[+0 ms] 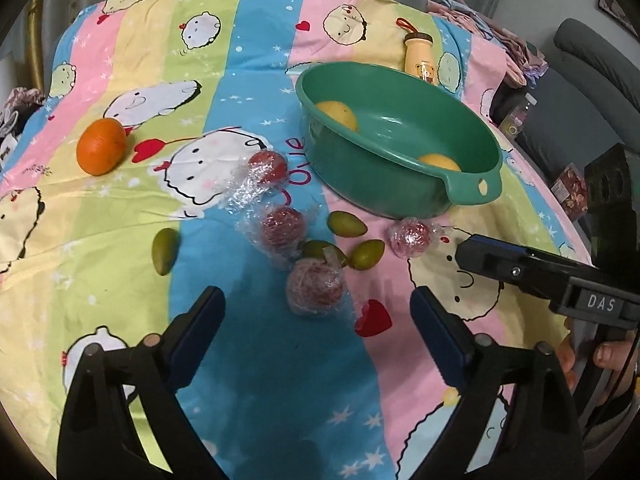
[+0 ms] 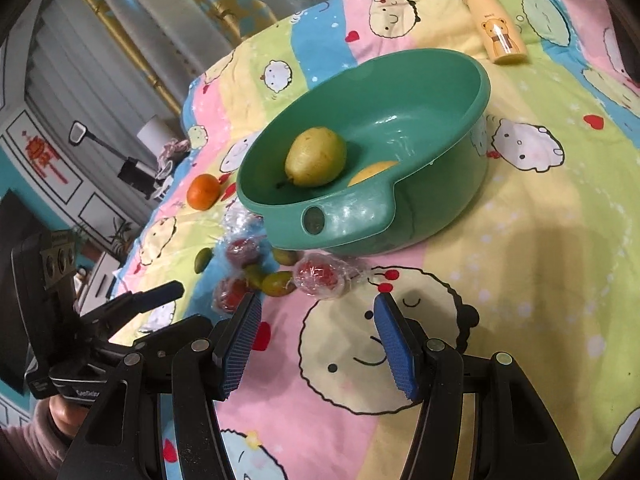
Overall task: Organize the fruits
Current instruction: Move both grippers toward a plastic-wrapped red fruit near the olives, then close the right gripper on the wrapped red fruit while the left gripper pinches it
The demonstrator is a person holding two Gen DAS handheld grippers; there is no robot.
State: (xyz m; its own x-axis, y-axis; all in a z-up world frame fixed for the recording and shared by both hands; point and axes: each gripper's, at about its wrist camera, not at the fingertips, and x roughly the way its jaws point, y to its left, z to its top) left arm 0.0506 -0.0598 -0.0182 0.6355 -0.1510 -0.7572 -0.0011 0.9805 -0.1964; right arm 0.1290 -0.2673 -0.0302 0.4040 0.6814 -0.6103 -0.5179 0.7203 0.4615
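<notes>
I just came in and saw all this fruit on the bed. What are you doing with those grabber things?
A person holds a two-finger gripper in each hand and is sorting fruit into the green basin. Two yellow pears already lie inside it. Outside on the cartoon sheet remain an orange, four small green fruits and four plastic-wrapped red fruits. The left gripper and the right gripper are both open and empty, hovering near the wrapped red ones.

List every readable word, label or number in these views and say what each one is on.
"DAS": a label on the right gripper body, seen from the left wrist.
Red letters on the bedsheet near the green basin: partly hidden, unreadable.
Print on the yellow bottle: too small to read.
</notes>
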